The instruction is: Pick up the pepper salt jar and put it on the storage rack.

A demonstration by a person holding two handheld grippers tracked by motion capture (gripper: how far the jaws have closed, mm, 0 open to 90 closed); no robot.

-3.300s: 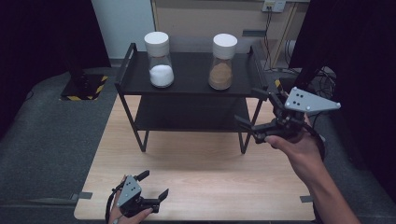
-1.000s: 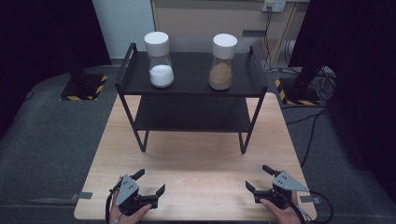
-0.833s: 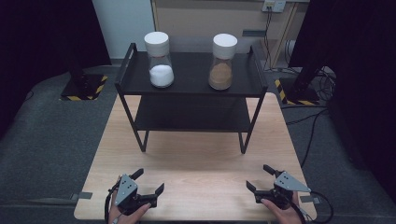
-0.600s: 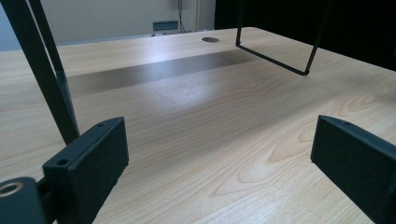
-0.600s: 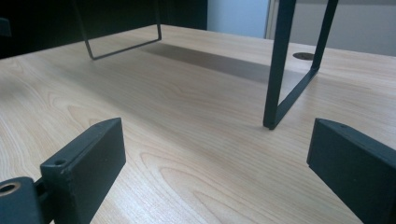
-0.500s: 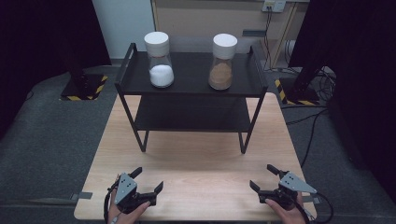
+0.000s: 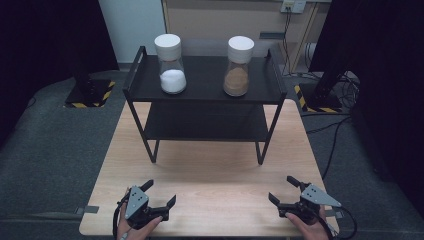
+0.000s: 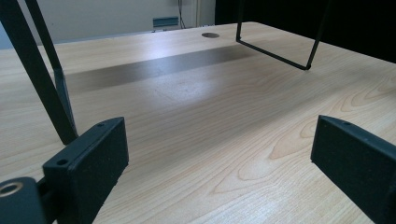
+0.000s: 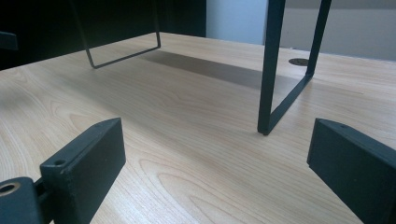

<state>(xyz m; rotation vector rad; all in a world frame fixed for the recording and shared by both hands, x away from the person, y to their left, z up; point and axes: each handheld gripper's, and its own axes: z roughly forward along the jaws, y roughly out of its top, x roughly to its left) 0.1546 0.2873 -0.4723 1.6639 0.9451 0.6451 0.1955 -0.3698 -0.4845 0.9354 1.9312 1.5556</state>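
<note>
Jars (image 7: 171,64) on rack top, well beyond both grippers (image 7: 160,194) (image 7: 285,190), fingers wide apart, w/ nothing between.

A lab or test cell set up for recording is suggested. A pale wooden desk (image 7: 210,170) is ringed by black curtains (image 7: 45,40) and grey carpet (image 7: 55,145). At the upper right of the frame, cables (image 7: 345,95) are trailed from a wall socket (image 7: 293,6), and stand bases edged in yellow-black hazard tape (image 7: 90,95) are set on the floor.
</note>
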